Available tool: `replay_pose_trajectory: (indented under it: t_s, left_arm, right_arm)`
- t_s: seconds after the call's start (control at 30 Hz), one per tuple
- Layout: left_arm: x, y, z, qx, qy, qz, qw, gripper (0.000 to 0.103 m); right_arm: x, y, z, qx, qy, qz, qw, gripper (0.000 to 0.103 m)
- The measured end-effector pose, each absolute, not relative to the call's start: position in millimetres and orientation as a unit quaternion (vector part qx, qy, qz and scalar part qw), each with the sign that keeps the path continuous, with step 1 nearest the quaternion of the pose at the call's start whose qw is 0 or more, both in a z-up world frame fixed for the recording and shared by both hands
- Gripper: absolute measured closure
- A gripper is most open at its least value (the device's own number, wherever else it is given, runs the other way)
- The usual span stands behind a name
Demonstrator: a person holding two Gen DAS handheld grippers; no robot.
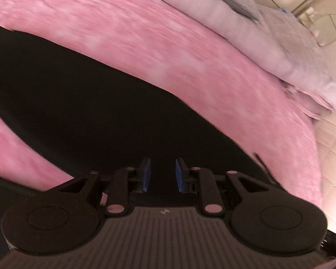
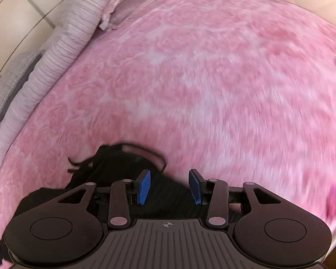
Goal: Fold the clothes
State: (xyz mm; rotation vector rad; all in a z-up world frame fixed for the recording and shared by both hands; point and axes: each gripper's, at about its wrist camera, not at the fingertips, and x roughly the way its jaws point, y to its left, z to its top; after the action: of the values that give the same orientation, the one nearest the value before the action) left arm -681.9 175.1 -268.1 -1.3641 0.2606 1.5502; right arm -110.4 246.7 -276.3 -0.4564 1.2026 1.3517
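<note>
Both tools over the fluffy pink rose-patterned blanket point(image 2: 212, 78) now; the black fabric garment point(image 1: 89, 112) lies spread flat on it, unfolded as far as I can judge; left gripper point(image 1: 161, 174) and right gripper point(image 2: 169, 187) gape empty; folding remains.
</note>
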Motion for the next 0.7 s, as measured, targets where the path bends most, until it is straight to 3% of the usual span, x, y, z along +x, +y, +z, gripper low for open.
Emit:
replay_pose_trajectory:
  t_s: [0.3,0.47,0.7]
  left_arm:
    - [-601,182,-260,-0.595,0.107,0.62,0.5,0.085]
    - [-577,200,-262,-0.607,0.107,0.604,0.505,0.084]
    - [-562,231,-279,-0.616,0.121,0.596,0.501,0.083]
  right_arm:
    - [-118,293,-308,-0.31,0.459,0.697,0.455,0.061]
    - [-106,278,-332,-0.348,0.474,0.647,0.485,0.061]
    - [-77,277,-314,-0.285,0.497,0.662,0.484,0.061]
